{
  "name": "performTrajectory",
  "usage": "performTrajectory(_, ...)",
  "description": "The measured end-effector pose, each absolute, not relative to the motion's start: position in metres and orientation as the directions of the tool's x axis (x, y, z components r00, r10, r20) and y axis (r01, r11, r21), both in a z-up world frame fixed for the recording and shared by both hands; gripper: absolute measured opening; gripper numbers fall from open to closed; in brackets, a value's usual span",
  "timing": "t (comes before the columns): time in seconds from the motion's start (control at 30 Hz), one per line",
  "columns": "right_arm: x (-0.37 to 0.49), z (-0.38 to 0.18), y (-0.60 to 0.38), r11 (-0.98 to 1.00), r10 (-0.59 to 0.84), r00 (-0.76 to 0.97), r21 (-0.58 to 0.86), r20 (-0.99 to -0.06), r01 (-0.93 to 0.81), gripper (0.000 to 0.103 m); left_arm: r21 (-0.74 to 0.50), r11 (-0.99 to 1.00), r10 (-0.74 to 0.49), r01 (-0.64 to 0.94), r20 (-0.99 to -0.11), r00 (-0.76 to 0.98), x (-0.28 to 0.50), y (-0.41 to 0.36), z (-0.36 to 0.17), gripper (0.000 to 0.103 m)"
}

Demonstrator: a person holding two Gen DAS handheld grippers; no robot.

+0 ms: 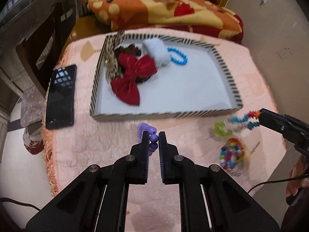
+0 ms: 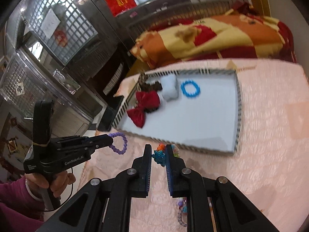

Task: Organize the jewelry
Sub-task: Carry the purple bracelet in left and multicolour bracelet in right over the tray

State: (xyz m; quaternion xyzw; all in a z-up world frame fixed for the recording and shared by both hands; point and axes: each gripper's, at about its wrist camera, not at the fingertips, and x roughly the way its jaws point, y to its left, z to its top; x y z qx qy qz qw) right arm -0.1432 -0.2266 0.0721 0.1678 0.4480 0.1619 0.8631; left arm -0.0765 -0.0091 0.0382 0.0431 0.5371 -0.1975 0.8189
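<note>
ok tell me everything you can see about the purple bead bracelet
The purple bead bracelet is a closed ring of round, glossy lilac beads that look like plastic. The left gripper is shut on one side of it, a bead pinched between the fingertips, so the loop hangs free past them above the pink fluffy cover, short of the striped tray. Nothing else touches it.

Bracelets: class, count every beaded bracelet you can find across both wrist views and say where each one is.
4, perhaps more. Blue bracelet inside the striped box; purple bracelet in the left tongs; multicoloured bracelet in the right tongs; mixed-bead bracelet on the pink rug. Blur may hide others.
</note>
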Motion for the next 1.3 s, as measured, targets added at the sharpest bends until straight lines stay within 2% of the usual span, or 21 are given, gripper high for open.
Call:
performTrajectory(0.3,-0.113,0.087,-0.229,0.898,0.413,0.573,0.421,-0.708,-0.128,0.013,-0.110,0.906,-0.287,0.408,-0.869,0.403,-0.068,-0.026,0.072,0.008)
performTrajectory(0.53,-0.080,0.081,-0.232,0.903,0.395,0.571,0.419,-0.720,-0.096,0.013,-0.103,0.898,-0.291,0.428,-0.868,0.401,-0.048,-0.047,0.074,0.008)
performTrajectory(0.93,-0.035,0.039,-0.224,0.886,0.427,0.488,0.461,-0.761,-0.057,0.013,-0.126,0.887,-0.287,0.444,-0.904,0.316,-0.018,-0.079,0.033,0.008)
performTrajectory(1.3,0.020,0.000,-0.220,0.896,0.404,0.419,0.444,-0.813,-0.002,0.013,-0.094,0.931,-0.200,0.353,-0.939,0.278,0.021,-0.049,-0.014,0.008)
